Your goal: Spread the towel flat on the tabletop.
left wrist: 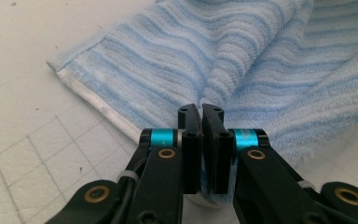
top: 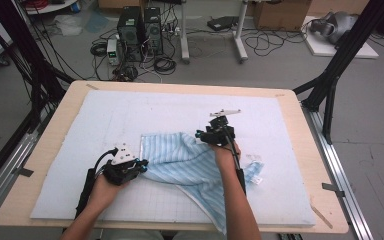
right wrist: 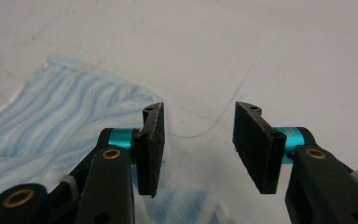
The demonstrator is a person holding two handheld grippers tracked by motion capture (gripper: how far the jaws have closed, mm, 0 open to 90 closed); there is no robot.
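Note:
A light-blue striped towel (top: 190,160) lies crumpled on the pale gridded mat (top: 130,110), its right end trailing toward the table's front edge. My left gripper (top: 141,165) is at the towel's left edge, shut on a fold of it. In the left gripper view the jaws (left wrist: 201,109) stand pressed together with towel (left wrist: 242,60) cloth pinched between the pads. My right gripper (top: 211,134) hovers over the towel's upper right part. Its jaws (right wrist: 199,109) stand open with nothing between them, and the towel (right wrist: 60,112) lies below and to the left.
The mat covers most of the wooden table (top: 55,130). A small white tag (top: 256,179) sits at the towel's right end. Beyond the far edge, computer towers (top: 140,30) and cables rest on the floor. Black frame legs (top: 330,85) stand at the right.

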